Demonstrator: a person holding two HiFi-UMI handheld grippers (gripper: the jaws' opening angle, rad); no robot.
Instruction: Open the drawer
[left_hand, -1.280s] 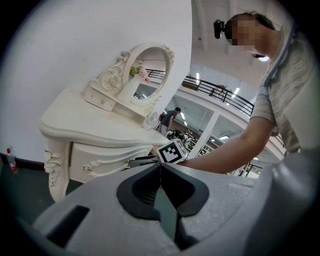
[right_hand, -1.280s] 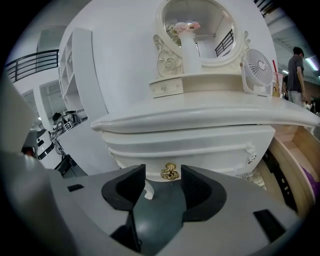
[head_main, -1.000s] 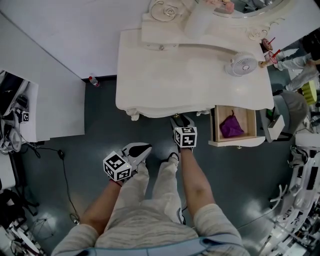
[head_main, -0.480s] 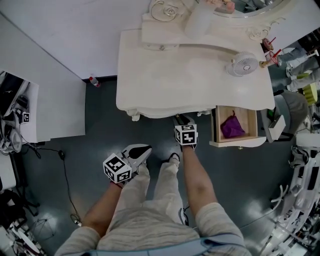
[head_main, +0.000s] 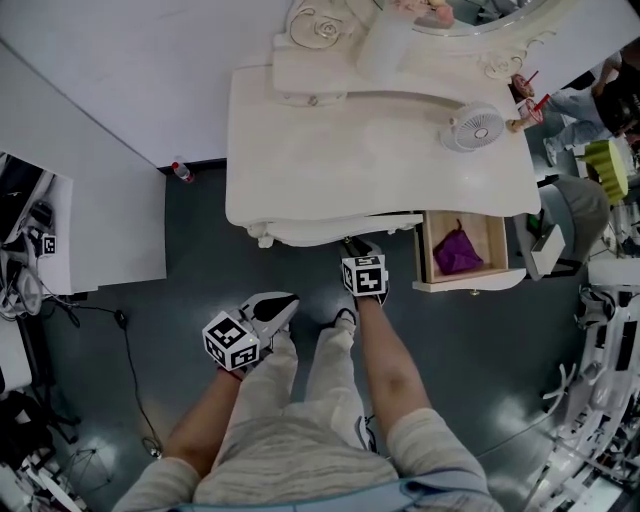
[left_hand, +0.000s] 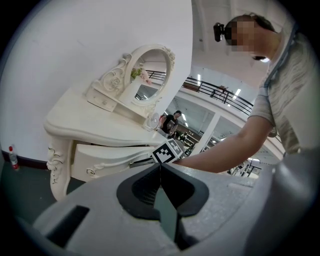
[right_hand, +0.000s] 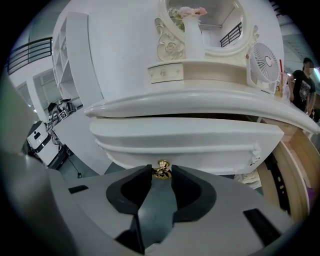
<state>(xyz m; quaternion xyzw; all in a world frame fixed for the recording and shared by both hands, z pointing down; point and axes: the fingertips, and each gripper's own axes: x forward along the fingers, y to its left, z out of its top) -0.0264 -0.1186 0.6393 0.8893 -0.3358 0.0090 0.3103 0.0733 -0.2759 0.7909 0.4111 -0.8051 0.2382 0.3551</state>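
A cream dressing table (head_main: 330, 150) has a middle drawer (right_hand: 190, 140) with a small gold knob (right_hand: 161, 169). My right gripper (right_hand: 161, 173) is shut on that knob, with both pads pressing its sides. In the head view the right gripper (head_main: 356, 245) reaches under the table's front edge at the middle drawer (head_main: 335, 225). A dark gap shows between the tabletop and the drawer front. My left gripper (head_main: 285, 302) hangs back over the floor, away from the table. The left gripper (left_hand: 160, 167) is shut with nothing in it.
The right-hand side drawer (head_main: 470, 283) stands open with a purple cloth (head_main: 457, 250) inside. A small fan (head_main: 472, 126) and an oval mirror (left_hand: 150, 75) stand on the tabletop. A white cabinet (head_main: 90, 220) is at the left, a bottle (head_main: 181, 170) by the wall. Equipment crowds the right edge.
The head view has shifted a little, so the table sits higher and further left. The right gripper stays at the middle drawer's front. The left gripper has not moved.
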